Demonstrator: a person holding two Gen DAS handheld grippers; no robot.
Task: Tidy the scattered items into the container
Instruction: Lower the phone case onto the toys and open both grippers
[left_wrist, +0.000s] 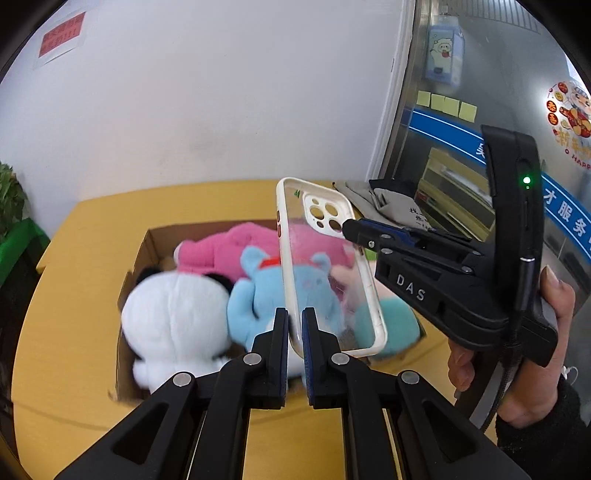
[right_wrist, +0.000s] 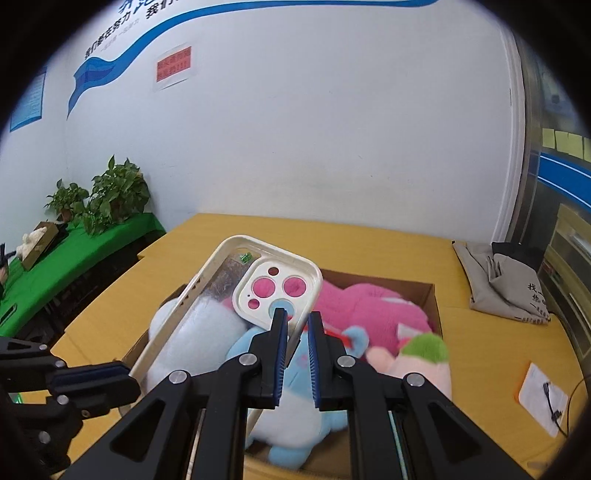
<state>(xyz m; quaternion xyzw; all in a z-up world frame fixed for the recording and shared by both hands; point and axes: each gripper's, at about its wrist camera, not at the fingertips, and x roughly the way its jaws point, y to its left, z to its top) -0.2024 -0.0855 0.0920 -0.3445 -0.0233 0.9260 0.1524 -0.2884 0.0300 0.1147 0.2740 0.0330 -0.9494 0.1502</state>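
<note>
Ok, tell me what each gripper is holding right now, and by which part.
Both hold the clear phone case: the left gripper pinches its bottom edge, the right gripper pinches the camera-cutout end.

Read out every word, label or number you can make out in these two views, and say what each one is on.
"DAS": white letters on the black body of the right gripper.
"O HAPP", cut off by the frame: cartoon sticker on the glass.
Red sign on the white wall: print too blurred to read.
Blue wall banner: Chinese characters, too warped to read reliably.
Grey cloth bag: dark print, too small.
Clear phone case: no lettering visible.
</note>
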